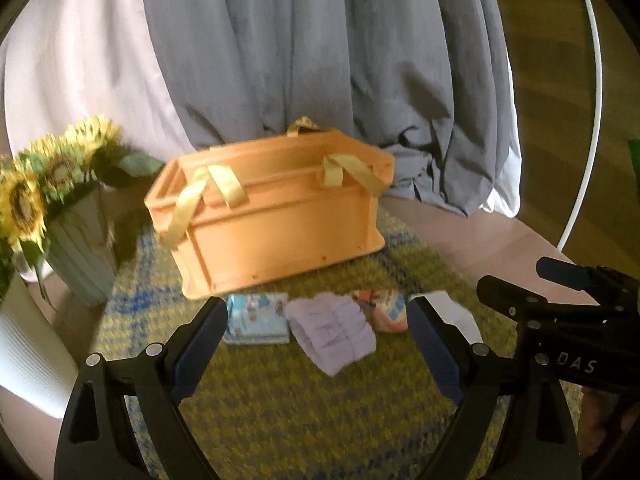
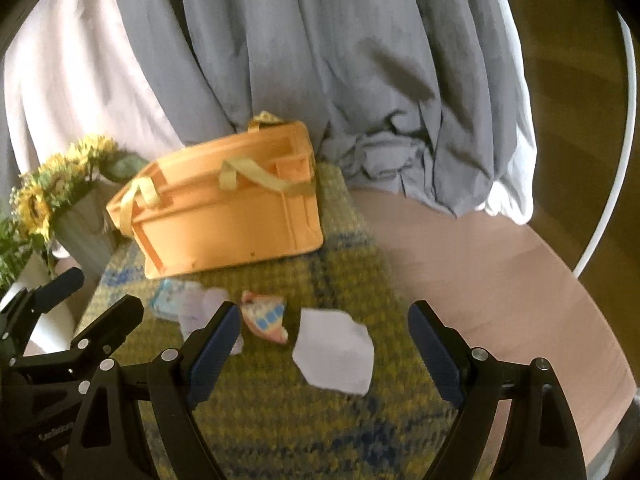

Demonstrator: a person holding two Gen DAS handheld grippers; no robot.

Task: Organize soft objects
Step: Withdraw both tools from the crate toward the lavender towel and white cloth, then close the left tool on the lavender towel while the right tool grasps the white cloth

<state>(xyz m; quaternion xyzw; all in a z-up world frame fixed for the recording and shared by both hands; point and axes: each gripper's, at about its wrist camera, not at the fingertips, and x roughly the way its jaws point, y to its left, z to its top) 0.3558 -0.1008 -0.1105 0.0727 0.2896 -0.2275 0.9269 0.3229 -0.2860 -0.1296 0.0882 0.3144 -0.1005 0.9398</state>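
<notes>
An orange crate (image 1: 276,216) with yellow strap handles stands on a yellow-blue woven mat (image 1: 280,408); it also shows in the right wrist view (image 2: 224,224). In front of it lie a light blue patterned folded cloth (image 1: 258,318), a lilac folded towel (image 1: 332,332), a pink-and-blue checked cloth (image 1: 386,308) and a white cloth (image 1: 452,312). My left gripper (image 1: 320,340) is open above the lilac towel, empty. My right gripper (image 2: 324,344) is open, empty, with the white cloth (image 2: 334,354) between its fingers and the checked cloth (image 2: 266,318) by the left finger.
A ribbed grey vase of sunflowers (image 1: 48,200) stands left of the crate. Grey and white curtains (image 1: 320,60) hang behind. The table's pink top (image 2: 500,280) shows right of the mat. The right gripper's body (image 1: 572,320) sits at the right of the left wrist view.
</notes>
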